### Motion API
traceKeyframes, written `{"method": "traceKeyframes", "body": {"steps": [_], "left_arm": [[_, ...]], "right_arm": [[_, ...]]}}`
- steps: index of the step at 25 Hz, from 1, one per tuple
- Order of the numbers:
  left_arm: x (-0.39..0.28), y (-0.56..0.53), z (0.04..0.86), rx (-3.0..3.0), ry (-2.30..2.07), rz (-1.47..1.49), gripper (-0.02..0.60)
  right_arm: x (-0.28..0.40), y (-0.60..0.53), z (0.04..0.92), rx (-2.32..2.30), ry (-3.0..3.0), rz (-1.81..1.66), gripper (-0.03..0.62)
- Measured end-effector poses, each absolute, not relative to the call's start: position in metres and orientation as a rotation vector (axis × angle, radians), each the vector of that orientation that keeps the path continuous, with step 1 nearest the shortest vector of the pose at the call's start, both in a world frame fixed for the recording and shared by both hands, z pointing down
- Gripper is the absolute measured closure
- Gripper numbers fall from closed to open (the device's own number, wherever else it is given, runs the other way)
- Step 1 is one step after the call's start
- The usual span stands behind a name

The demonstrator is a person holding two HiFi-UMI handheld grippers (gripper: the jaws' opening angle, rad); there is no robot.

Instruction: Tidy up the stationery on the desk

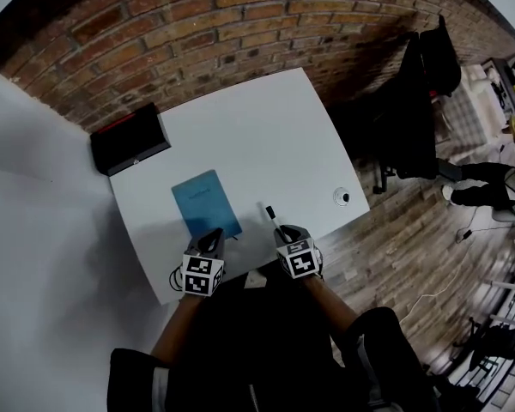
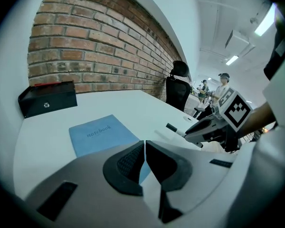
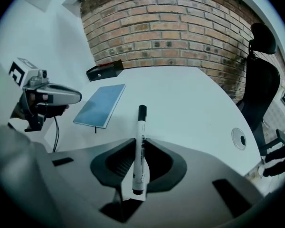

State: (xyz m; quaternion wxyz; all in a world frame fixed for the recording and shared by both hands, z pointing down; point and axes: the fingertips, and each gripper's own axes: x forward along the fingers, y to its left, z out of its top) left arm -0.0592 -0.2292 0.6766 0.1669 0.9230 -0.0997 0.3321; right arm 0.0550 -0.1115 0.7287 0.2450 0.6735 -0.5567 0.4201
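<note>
Marker (image 3: 141,122) is pinched in the right gripper (image 3: 138,156), pads on the rear half of the barrel, black cap end jutting forward over the white desk (image 1: 257,136). We judge it light and rigid, but the round, smooth plastic barrel can swivel or slide between the pads; a hold nearer mid-barrel would steady it. Left gripper (image 2: 145,160) is pressed together with nothing in it, hovering just at the near edge of the blue notebook (image 2: 102,134), which lies flat on the desk. We expect the notebook to be thin, light and bendy, so it needs a pinch at an edge or corner. Black box (image 1: 130,140) sits at the far left corner, well apart.
</note>
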Motion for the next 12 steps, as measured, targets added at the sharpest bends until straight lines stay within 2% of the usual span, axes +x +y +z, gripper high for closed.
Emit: {"method": "traceKeyframes", "body": {"steps": [12], "left_arm": [[-0.107, -0.254, 0.676, 2.569, -0.488, 0.895, 0.558]], "right_arm": [[0.042, -0.157, 0.728, 1.78, -1.585, 1.141, 0.514]]}}
